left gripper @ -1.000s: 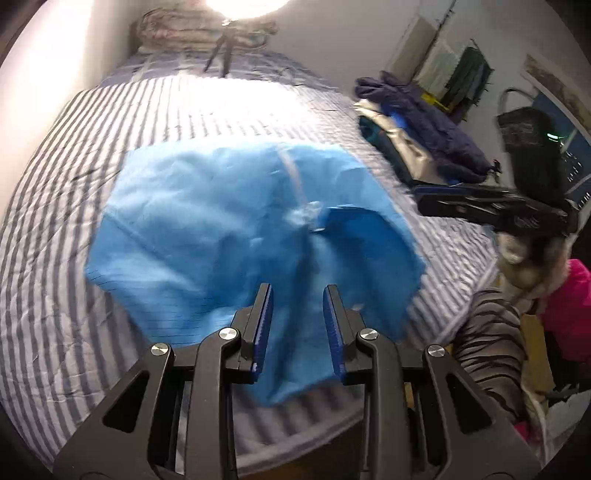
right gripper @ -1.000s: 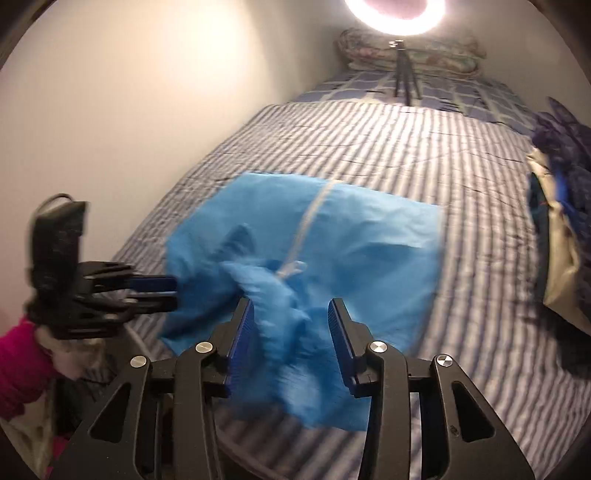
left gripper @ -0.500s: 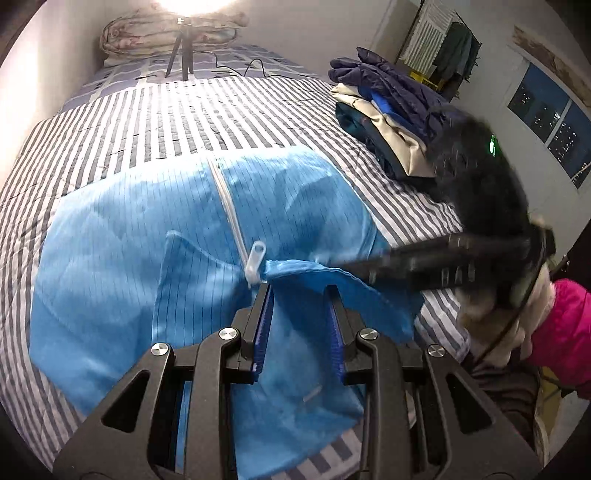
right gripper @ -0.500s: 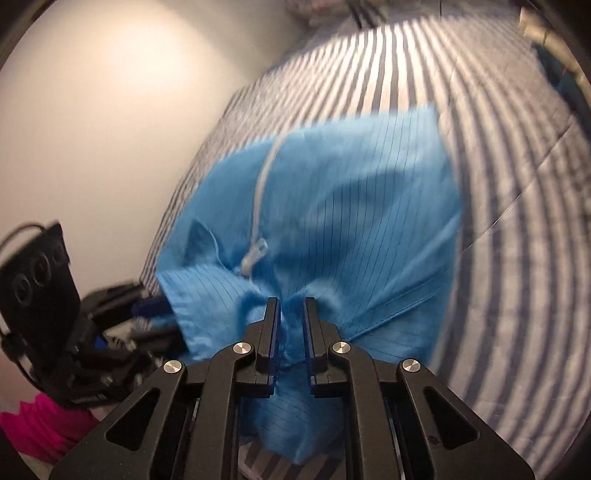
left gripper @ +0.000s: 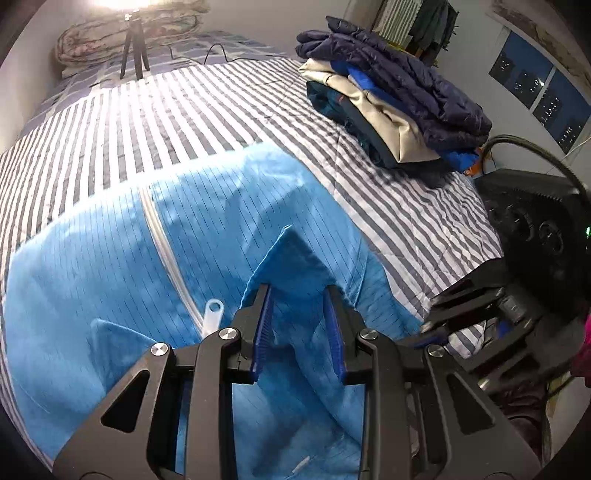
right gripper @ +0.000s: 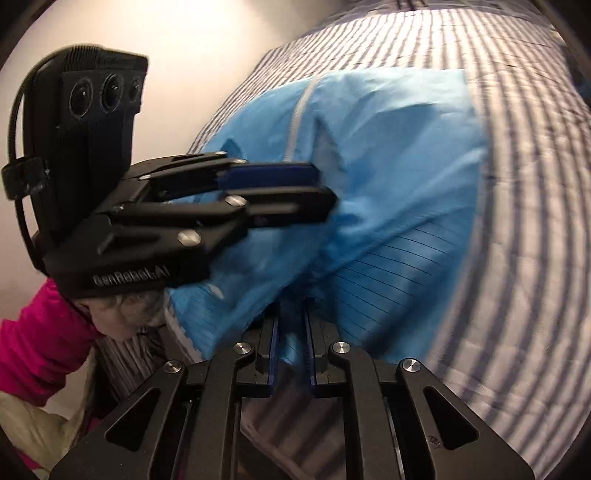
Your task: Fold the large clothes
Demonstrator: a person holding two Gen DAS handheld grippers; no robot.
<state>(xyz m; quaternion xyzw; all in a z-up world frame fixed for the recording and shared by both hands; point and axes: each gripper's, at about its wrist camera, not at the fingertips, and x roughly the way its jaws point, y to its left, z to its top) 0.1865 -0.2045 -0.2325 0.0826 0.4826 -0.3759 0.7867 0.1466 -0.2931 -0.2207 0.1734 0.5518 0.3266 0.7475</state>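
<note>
A large light-blue zip-front garment (left gripper: 110, 266) lies on the striped bed (left gripper: 166, 110); its white zipper (left gripper: 159, 236) runs down the middle. My left gripper (left gripper: 297, 295) is open, its jaws either side of a raised collar flap (left gripper: 291, 258). The garment (right gripper: 388, 166) also shows in the right wrist view. My right gripper (right gripper: 291, 317) is shut on a fold of the blue fabric at the near edge. In that view the left gripper (right gripper: 321, 192) reaches across over the garment. In the left wrist view the right gripper (left gripper: 436, 325) is low at the right.
A stack of folded clothes (left gripper: 388, 96), dark blue and beige, sits on the bed's right side. A ring-light tripod (left gripper: 135, 48) and rolled bedding (left gripper: 129, 33) are at the far end. A wall (right gripper: 184, 44) runs along the bed's left side. A pink sleeve (right gripper: 40, 343) is near the left gripper.
My right gripper has closed on the blue fabric and stays shut on it. My left gripper has moved in low over the garment, to the collar flap, still open.
</note>
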